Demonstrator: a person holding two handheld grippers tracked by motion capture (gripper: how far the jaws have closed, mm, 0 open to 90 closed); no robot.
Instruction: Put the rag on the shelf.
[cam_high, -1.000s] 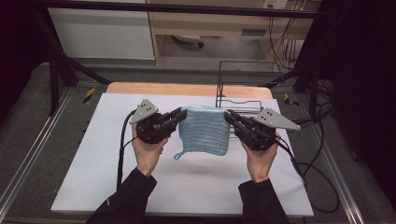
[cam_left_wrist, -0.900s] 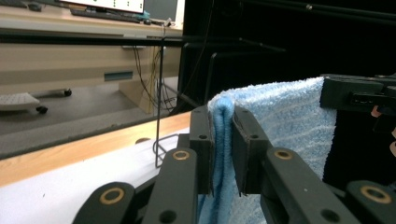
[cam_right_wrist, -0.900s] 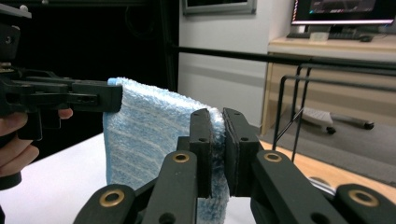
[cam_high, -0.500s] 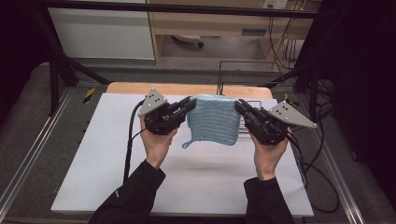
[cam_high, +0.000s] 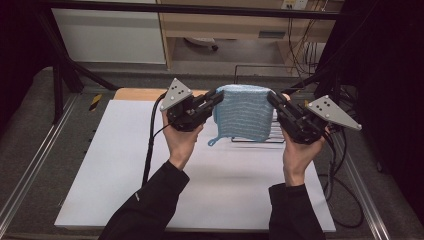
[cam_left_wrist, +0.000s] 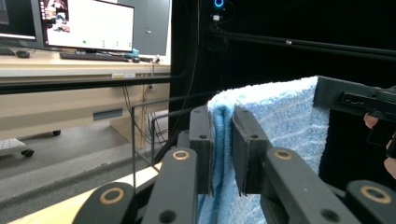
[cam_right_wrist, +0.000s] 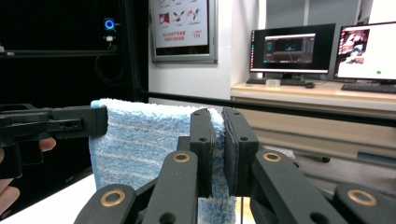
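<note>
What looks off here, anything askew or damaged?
Nothing stands out. The blue towel hangs level between the left tool and right tool, each clamped on a top corner. Its hanging loop dangles at the lower left. The wire rack stands behind it, upright.

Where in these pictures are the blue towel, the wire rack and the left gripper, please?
blue towel (cam_high: 245, 112): high view, middle of the hanging cloth.
wire rack (cam_high: 250, 66): high view, its top bar.
left gripper (cam_left_wrist: 223, 154): left gripper view, between its fingertips, clamped on the towel's edge.
</note>
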